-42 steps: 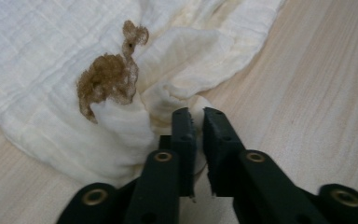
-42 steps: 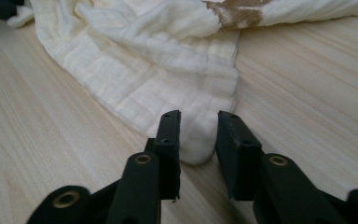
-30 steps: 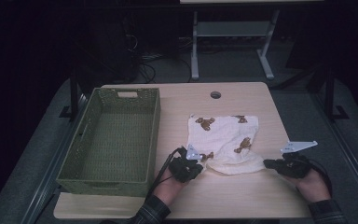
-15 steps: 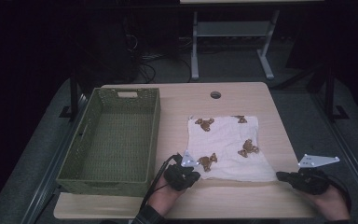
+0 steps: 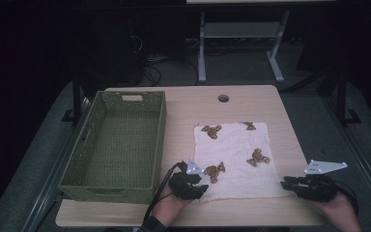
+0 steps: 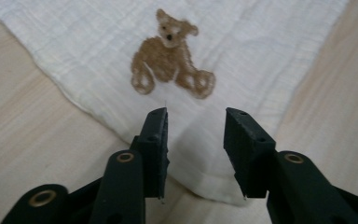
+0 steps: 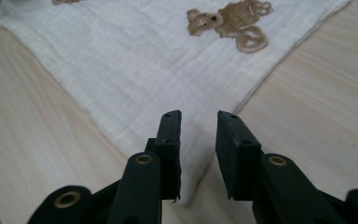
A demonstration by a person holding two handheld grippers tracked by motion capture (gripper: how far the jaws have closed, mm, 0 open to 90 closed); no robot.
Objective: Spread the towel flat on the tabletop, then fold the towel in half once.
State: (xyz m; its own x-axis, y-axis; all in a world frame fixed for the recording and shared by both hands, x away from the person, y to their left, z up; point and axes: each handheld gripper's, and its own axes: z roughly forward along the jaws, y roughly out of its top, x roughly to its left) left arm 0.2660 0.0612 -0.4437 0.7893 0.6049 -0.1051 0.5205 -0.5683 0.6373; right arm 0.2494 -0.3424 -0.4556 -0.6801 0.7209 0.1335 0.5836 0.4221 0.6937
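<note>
A white cloth [image 5: 234, 157] printed with brown teddy bears lies spread flat on the wooden table [image 5: 188, 111]. My left gripper [image 5: 199, 187] is at the cloth's near left corner. Its jaws [image 6: 196, 116] have just been opening, and the corner lies loose under the gap, with a bear [image 6: 170, 56] beyond it. My right gripper [image 5: 286, 183] is at the near right corner. Its jaws [image 7: 199, 115] have also just been opening, and the cloth [image 7: 144, 70] tapers to a point between them with neither pad pressing on it.
A green woven basket [image 5: 160, 140] stands empty on the left half of the table, close to my left hand. A round cable hole [image 5: 223, 98] is near the far edge. Bare wood flanks the cloth. The table's near edge runs just below both hands.
The cloth was bunched one second ago; my right gripper pulled its corner to the right and it now lies flat. Both grippers, shut on the near corners before, have opened and let go.
</note>
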